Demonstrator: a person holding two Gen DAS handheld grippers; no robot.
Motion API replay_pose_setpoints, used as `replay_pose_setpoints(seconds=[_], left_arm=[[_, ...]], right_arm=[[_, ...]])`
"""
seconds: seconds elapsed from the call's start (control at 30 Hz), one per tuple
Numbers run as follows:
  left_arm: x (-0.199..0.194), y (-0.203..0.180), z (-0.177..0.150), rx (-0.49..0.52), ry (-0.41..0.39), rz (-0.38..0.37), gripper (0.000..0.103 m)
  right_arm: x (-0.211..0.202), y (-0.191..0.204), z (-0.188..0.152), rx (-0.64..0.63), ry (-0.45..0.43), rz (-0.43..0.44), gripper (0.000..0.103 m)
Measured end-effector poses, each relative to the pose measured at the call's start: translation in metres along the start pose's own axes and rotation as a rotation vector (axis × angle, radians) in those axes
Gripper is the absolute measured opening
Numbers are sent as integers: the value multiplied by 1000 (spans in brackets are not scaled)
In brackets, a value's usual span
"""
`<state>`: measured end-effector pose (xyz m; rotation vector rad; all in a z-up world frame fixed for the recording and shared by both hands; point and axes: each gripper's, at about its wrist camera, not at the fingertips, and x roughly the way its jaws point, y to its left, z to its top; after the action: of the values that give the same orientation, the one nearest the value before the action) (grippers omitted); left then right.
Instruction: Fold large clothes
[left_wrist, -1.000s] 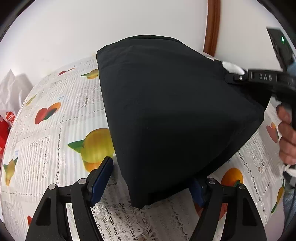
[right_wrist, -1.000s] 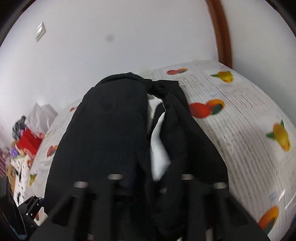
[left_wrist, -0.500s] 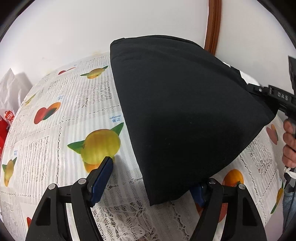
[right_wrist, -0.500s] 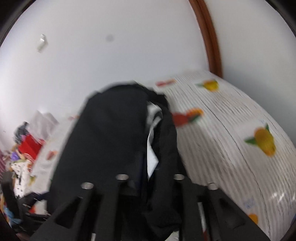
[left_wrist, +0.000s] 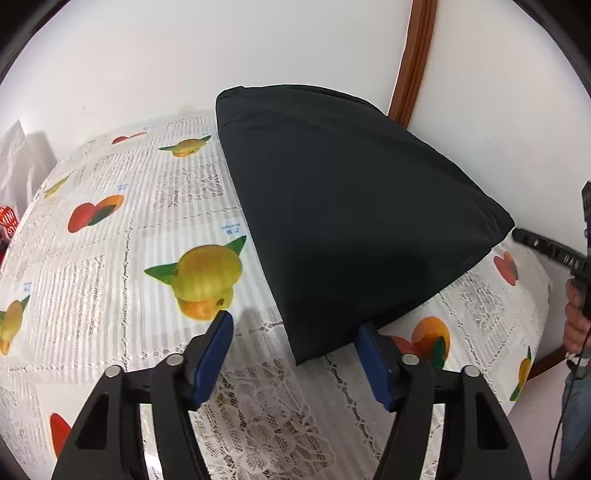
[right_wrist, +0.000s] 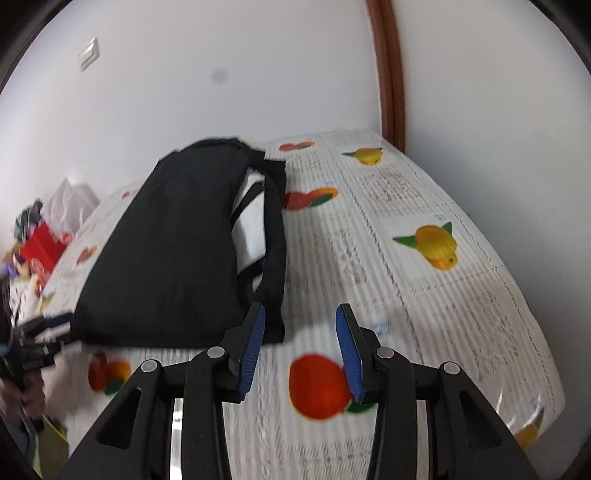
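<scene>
A folded black garment lies on the table with the fruit-print cloth. In the right wrist view the black garment shows a white inner layer at its open edge. My left gripper is open and empty, its blue pads either side of the garment's near corner. My right gripper is open and empty, just right of the garment's near edge. The right gripper also shows at the right edge of the left wrist view.
A brown wooden door frame runs up the white wall behind the table. White bags and red packaging sit beyond the table's far left end. The table edge drops off at the right.
My right gripper was shut on the garment and carried it across; it has let go, opened and drawn back. The garment now lies flat, shifted right. My left gripper stayed open.
</scene>
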<state>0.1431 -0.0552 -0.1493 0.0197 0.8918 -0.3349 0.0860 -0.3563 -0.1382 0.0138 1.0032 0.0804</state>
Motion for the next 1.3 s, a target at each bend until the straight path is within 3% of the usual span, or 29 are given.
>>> replay_pose_setpoints(seconds=[0.2,0.37,0.43,0.47,0.5,0.57,1.1,1.3], left_arm=[[9,-7,1,10,19,-19,41],[15,-9,7,1,10,-11,36],[17,-8,9,-10,15,-17,29],[18,-7,9,-11,10,-7,23],[18,-6,9,-9,6,3,22],[18,-2,8,-13,-3,5,20],[22,80,34,-154,11,84,18],[28,106,46,-216,48,49,20]], right_arm=[[20,11,-3,4,22,18,40],[44,13,7,52,44,46,40],[55,14,8,65,68,63,34],[57,16,8,66,70,77,21],[61,18,9,66,74,92,17],[65,24,10,44,61,76,13],[117,105,60,-47,85,130,8],[127,121,68,-58,91,116,9]])
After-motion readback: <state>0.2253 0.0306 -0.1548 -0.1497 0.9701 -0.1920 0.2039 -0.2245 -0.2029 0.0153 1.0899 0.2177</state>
